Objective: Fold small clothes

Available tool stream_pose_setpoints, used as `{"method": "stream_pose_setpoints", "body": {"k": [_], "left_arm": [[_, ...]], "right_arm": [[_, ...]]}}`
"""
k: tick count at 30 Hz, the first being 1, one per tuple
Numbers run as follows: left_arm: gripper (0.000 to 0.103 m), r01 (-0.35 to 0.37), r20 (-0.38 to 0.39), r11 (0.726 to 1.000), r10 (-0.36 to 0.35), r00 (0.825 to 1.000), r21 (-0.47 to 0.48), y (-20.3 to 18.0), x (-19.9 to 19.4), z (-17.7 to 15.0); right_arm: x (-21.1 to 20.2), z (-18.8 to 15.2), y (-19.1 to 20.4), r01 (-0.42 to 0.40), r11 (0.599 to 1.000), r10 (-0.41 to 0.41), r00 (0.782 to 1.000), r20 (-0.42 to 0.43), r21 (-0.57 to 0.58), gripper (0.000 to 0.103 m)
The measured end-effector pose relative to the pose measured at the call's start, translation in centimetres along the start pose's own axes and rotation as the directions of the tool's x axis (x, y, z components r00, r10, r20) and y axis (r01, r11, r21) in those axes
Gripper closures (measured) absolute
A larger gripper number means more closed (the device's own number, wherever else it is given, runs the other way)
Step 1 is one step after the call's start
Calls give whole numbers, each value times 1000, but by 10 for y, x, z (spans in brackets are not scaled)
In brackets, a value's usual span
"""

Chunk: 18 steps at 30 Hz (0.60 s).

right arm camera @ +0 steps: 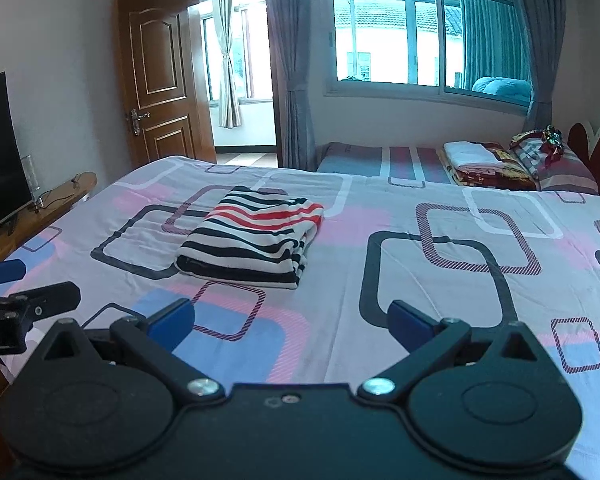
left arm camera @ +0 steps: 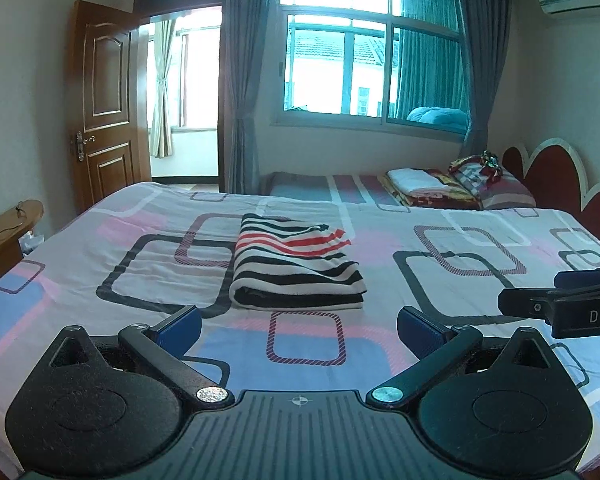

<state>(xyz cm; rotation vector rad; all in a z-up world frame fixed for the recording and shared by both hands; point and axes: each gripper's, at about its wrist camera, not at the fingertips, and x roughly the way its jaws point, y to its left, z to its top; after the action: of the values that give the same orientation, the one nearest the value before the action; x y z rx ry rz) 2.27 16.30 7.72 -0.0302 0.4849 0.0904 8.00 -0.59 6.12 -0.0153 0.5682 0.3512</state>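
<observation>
I am holding my left tongs (left arm camera: 298, 330) and right tongs (right arm camera: 290, 322) wide apart and empty above the bed (left arm camera: 420, 280); the folded striped garment (left arm camera: 296, 266) is lying ahead on it.

both wrist views look low across the bed (left arm camera: 380, 248) toward the window (right arm camera: 420, 36), side by side.

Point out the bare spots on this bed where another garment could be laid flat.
The bedsheet is bare right of the folded striped garment, toward the headboard, and between the garment and both open grippers, left gripper and right gripper. The far bed holds stacked bedding.
</observation>
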Motion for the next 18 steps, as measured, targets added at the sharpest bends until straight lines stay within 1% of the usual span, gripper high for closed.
{"method": "stream_pose_setpoints", "body": {"k": [18], "left_arm": [[0, 11, 0, 1000, -11, 1000, 4, -2, -3, 2]], "right_arm": [[0, 1, -4, 0, 1000, 0, 1000, 0, 4, 1]]}}
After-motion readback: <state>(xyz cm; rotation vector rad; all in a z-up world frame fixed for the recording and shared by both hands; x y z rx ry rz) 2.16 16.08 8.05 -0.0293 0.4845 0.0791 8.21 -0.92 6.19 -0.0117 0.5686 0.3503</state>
